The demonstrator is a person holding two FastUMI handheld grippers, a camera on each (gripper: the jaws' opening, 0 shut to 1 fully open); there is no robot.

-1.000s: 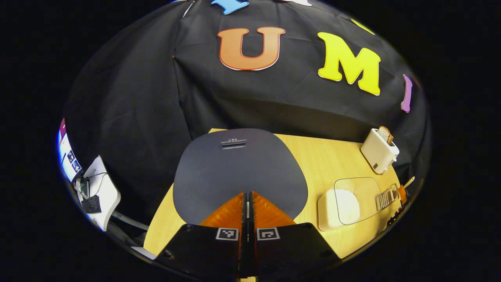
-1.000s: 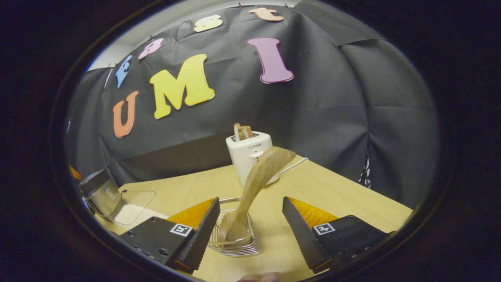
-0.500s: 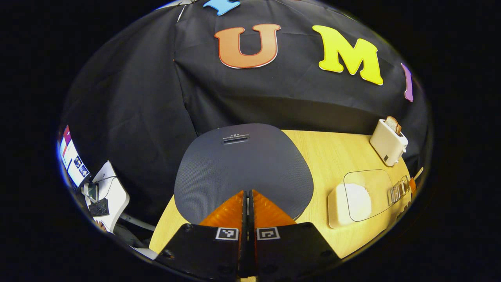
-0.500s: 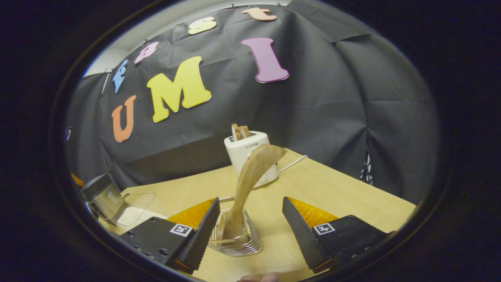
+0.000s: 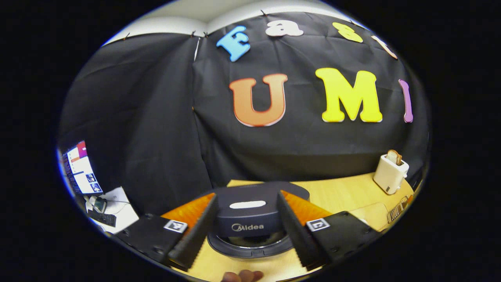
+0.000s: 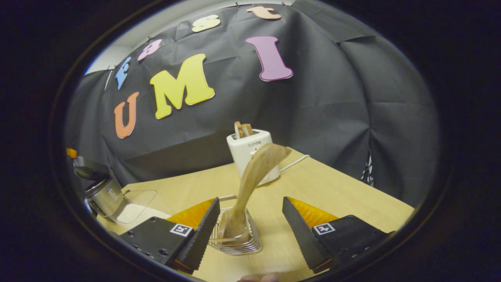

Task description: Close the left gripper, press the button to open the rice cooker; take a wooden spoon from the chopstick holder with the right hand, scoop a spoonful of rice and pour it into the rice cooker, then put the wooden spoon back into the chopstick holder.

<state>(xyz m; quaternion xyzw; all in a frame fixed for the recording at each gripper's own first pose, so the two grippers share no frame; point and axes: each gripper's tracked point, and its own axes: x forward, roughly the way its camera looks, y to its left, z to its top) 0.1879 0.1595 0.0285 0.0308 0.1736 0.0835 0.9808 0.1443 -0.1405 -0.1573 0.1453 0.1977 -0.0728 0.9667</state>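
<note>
Pale wood tabletop (image 6: 332,196) under black cloth is your whole workspace, and the wooden spoon (image 6: 256,168) stands on it in the wire chopstick holder (image 6: 235,239), bowl end up and leaning toward the white toaster (image 6: 250,150). Your right gripper (image 6: 250,227) has its fingers spread wide apart, one on each side of the holder, touching neither the holder nor the handle. Across the table, the rice cooker (image 5: 250,219) sits with its lid sprung up, the inner rim showing beneath, and your left gripper (image 5: 244,227) hangs in front of it with its fingers parted, holding nothing. So the button step looks done, and the grab comes next.

Watch the grip. The handle is thin and tilted, so closing low near the wire rim could catch the holder along with the spoon and drag it over. Closing off-centre may let the handle swivel between the pads, and rice would spill later. The clear-lidded rice container (image 6: 133,211) lies between holder and cooker, near your left finger, so a wide swing could knock it. Lift straight up before you turn.
</note>
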